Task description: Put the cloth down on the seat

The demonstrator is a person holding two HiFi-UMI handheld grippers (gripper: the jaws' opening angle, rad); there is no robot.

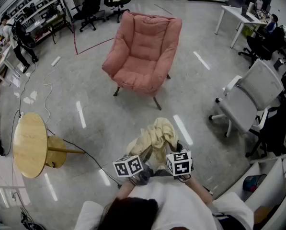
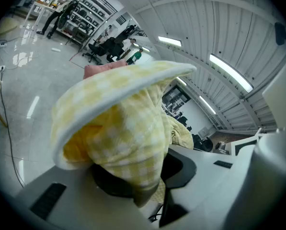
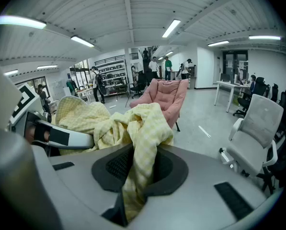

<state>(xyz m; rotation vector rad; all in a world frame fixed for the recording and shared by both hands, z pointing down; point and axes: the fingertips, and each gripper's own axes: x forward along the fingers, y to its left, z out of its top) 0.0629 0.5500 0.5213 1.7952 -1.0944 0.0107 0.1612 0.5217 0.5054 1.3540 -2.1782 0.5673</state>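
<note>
The left tool [image 2: 145, 178] and right tool [image 3: 138, 174] each pinch the bunched cloth [image 1: 154, 135]. The seat [image 1: 135, 75] is well ahead; shallow pinches could let folds slip out or drop short.

Person in a white top [image 1: 177, 206], with grey plastic grippers.
The left gripper [image 2: 147, 176] and right gripper [image 3: 138, 169] each carry a black-and-white marker cube [image 1: 128, 166] and black pads [image 3: 115, 166].

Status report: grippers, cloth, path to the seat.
Left gripper and right gripper both shut on the yellow checked cloth. Cloth bunched, off the pink padded armchair. No obstacle on the grey floor between.
</note>
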